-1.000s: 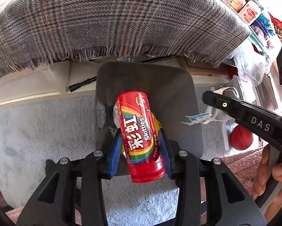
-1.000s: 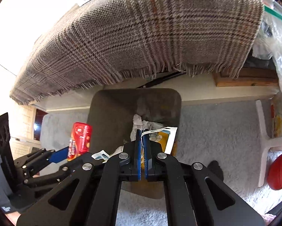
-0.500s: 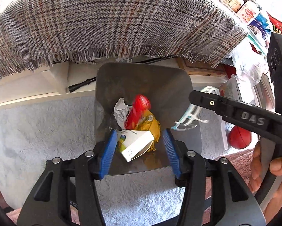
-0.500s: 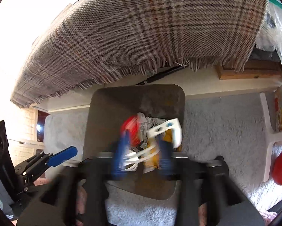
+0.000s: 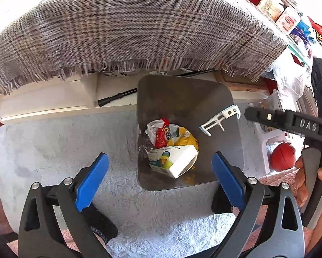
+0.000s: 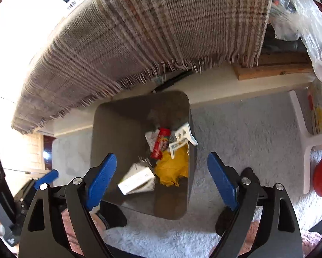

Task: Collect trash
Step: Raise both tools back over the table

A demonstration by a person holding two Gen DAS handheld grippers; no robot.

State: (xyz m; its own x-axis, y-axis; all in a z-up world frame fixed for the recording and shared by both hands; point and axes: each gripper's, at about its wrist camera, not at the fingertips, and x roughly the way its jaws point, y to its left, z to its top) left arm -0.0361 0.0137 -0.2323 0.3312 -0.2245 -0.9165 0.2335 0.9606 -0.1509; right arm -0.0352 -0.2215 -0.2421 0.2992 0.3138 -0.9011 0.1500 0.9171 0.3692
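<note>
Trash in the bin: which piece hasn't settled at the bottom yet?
The white plastic bracket, mid-air above the pile; the red Skittles tube, yellow wrapper and white carton lie below.

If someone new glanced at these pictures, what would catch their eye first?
Probably the grey bin on the pale carpet, with the red Skittles tube, a yellow wrapper and a white carton inside. A white plastic piece is mid-air above it, and a plaid blanket hangs behind.

One bin [image 5: 182, 94]. Inside it: one red tube [image 5: 162, 136], one yellow wrapper [image 5: 182, 138], one white carton [image 5: 173, 161], one crumpled paper [image 5: 152, 129]. One white plastic piece [image 5: 220, 119] above the bin. One red ball [image 5: 282, 157]. One plaid blanket [image 5: 128, 30]. Two tongs: left [image 5: 159, 179], right [image 6: 162, 181].
</note>
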